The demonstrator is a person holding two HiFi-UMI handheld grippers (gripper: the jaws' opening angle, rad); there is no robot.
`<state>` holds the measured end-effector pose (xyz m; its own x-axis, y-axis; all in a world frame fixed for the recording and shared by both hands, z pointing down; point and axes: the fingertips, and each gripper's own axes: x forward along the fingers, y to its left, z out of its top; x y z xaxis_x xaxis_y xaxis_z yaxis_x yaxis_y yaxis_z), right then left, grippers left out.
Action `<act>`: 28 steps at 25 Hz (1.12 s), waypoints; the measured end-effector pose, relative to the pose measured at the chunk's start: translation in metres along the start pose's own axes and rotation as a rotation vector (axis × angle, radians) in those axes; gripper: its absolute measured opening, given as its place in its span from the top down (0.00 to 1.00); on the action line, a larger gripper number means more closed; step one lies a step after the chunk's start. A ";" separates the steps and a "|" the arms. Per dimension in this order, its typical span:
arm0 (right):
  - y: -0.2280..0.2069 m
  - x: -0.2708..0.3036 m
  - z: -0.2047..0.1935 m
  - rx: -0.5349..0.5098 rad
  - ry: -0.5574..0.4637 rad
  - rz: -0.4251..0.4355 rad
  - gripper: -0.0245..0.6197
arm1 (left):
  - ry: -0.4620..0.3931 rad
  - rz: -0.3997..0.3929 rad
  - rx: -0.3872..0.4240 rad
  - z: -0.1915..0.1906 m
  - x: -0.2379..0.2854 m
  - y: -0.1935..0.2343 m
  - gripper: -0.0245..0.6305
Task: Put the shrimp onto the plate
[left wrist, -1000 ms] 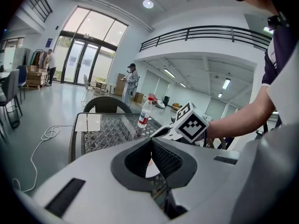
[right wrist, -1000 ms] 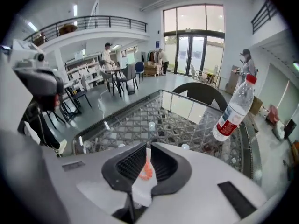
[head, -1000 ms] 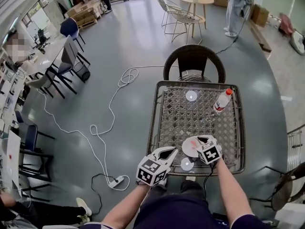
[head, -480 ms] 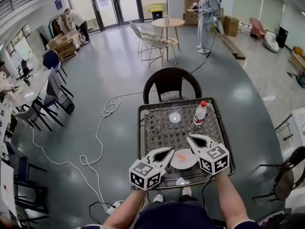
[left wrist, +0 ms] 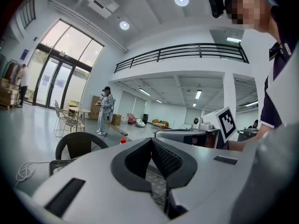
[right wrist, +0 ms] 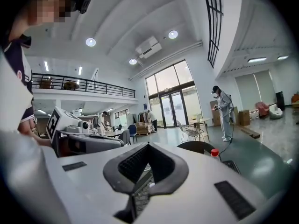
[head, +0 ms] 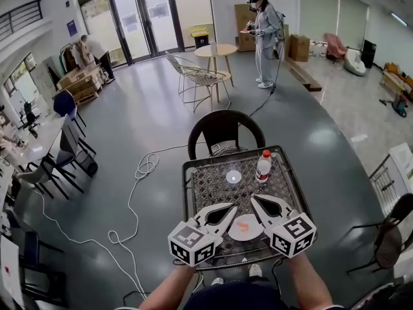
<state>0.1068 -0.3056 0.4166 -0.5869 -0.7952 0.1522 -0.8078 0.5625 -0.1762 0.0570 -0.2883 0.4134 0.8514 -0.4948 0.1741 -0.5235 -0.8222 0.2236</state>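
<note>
An orange shrimp (head: 242, 225) lies on the white plate (head: 248, 233) at the near middle of the wicker table (head: 206, 186). My left gripper (head: 227, 207) is held up just left of the plate, jaws together and empty; the left gripper view shows its tips (left wrist: 152, 142) meeting. On the plate's right my right gripper (head: 256, 199) is also shut with nothing in it, its tips (right wrist: 148, 145) closed in the right gripper view. Both point away from me over the table.
A red-capped bottle (head: 262, 166) stands at the table's far right, beside a small clear dish (head: 233, 177). A dark wicker chair (head: 222, 130) sits behind the table. A white cable (head: 139, 173) runs across the floor to the left. A person (head: 264, 37) stands far off.
The right gripper has drawn back from the plate, leaving the shrimp on it. Both grippers have risen to either side of the plate, and the head view has tilted up.
</note>
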 end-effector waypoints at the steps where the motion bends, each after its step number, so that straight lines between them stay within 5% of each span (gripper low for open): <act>1: 0.002 -0.003 0.004 0.006 -0.013 -0.004 0.96 | -0.003 -0.001 0.003 0.002 -0.002 -0.002 0.95; 28: 0.007 -0.005 0.019 0.064 -0.074 0.051 0.96 | 0.008 0.030 -0.001 0.003 -0.011 -0.002 0.95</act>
<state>0.1053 -0.3024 0.3962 -0.6200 -0.7815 0.0698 -0.7701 0.5892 -0.2444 0.0487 -0.2823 0.4080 0.8348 -0.5174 0.1881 -0.5493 -0.8063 0.2194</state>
